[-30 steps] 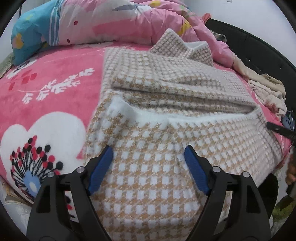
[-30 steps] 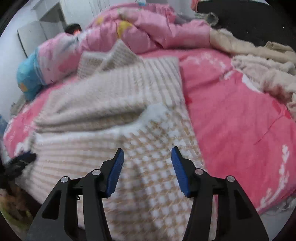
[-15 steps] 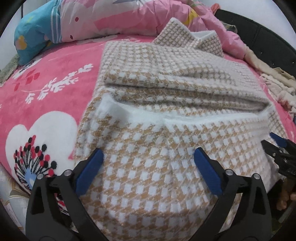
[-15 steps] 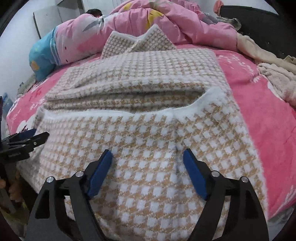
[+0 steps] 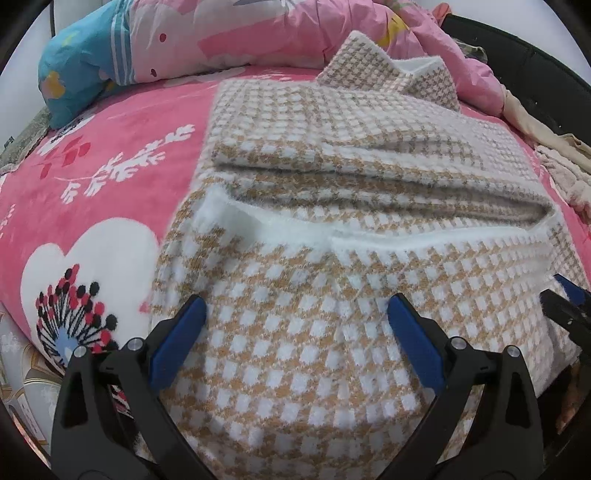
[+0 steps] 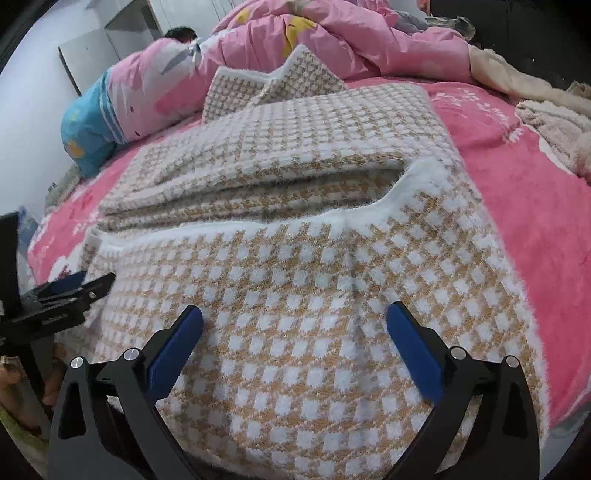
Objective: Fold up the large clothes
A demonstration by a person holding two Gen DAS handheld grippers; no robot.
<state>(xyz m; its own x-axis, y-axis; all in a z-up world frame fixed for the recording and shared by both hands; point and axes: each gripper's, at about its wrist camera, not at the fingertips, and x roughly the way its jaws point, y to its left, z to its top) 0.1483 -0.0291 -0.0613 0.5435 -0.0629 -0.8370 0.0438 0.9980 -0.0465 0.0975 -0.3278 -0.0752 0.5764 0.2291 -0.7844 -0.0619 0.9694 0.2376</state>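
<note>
Left gripper: jaws spread wide, nothing pinched. Blue pads hang over the near flap of the checked garment; can't tell whether the tips brush the fabric

Right gripper: jaws opening, already wide; nothing gripped, only the garment's surface shows between the pads. Contact with the cloth unclear here too

Each gripper shows at the edge of the other's view, both at the near edge of the garment, left one on its left side, right one on its right

No containers in view

Garment lies on the bed, on the pink blanket, partly folded. Near flap is turned up over the middle, with its white fuzzy edge running crosswise. A thick folded layer lies across just behind that edge. Two pointed corners stick up at the far end, against the pink quilt

Fabric: thick fuzzy knit, tan-and-white houndstooth check, white trim at the edges. Near flap is slightly puckered, with a soft crease running up the middle

Blanket: plush pink with white leaf sprigs, a white heart and a red-black flower print. Quilt is smooth, pink with a blue end, bunched along the far side. Beige fluffy cloth is heaped at the right, well apart from the garment
</note>
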